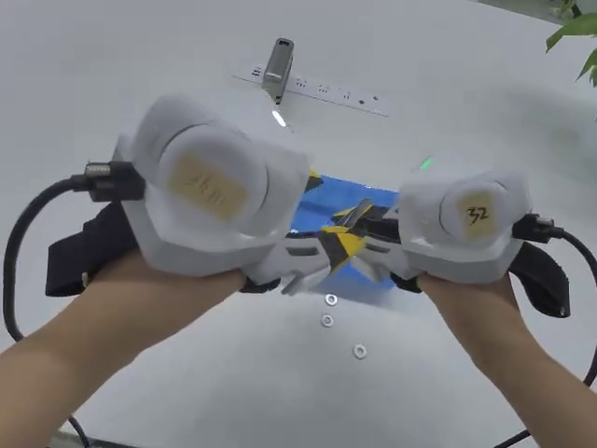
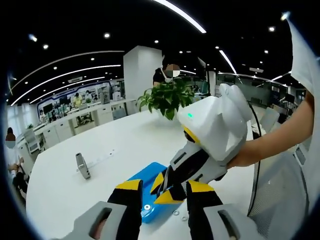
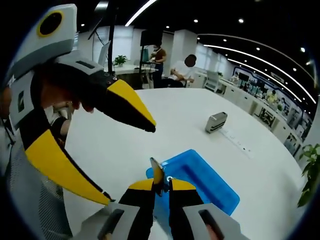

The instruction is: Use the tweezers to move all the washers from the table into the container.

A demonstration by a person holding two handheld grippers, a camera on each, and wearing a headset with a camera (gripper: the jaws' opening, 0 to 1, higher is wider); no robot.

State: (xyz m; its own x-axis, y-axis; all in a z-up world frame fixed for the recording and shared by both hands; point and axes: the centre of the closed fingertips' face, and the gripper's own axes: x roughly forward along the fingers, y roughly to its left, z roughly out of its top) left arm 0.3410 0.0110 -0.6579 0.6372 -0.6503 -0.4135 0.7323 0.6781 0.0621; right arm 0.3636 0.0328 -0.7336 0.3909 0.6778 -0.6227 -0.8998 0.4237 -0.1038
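Right tongs nipped shut on tweezers, left tongs wide open, washers at 6 o'clock, blue container, white surface, open-plan office.

A white worktop is carrying a blue container and a few loose washers.
Three washers are lying apart from one another on the bare surface, just beside the container's near edge. Farther back, a white power strip is lying flat, and a small grey device is standing at one end of it.
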